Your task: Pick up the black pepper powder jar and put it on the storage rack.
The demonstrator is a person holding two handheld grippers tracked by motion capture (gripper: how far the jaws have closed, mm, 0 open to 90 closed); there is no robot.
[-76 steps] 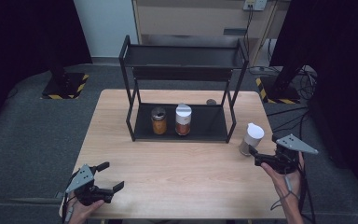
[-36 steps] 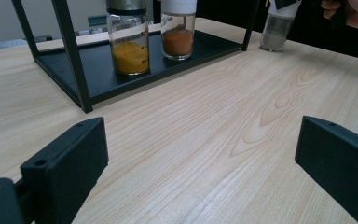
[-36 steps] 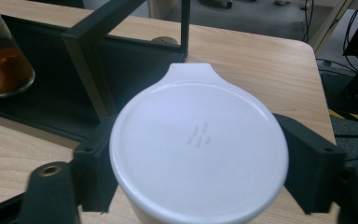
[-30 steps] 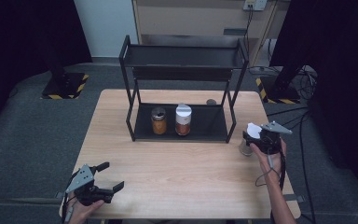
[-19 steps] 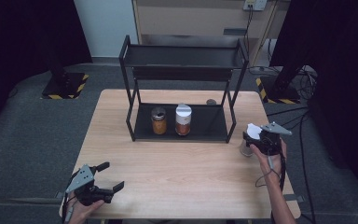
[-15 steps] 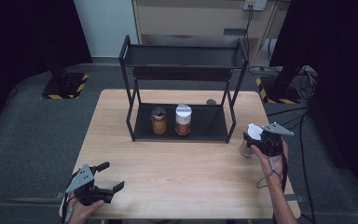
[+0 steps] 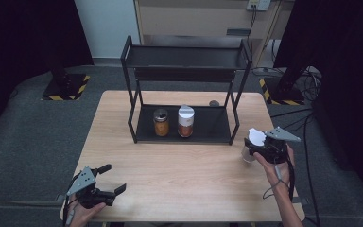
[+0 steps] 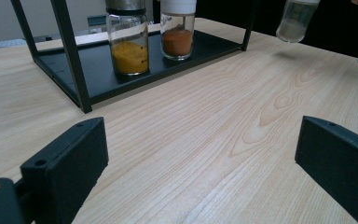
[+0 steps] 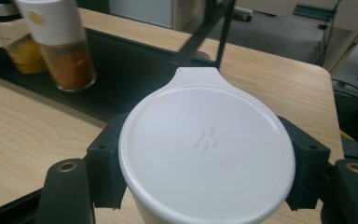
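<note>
Between our right gripper's point(image 9: 205, 172) black jaws sits a white-lidded jar point(image 9: 207, 149), clamped on both sides, upright with its long axis vertical and lid facing up, lifted off the worktop point(image 7: 179, 165) right of the black rack point(image 7: 184, 85). Our left gripper point(image 7: 108, 179) rests open near the worktop's front-left corner.

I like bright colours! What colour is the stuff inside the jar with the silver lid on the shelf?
Yellow-orange powder in the silver-lidded jar, clearest in the left gripper view.
</note>
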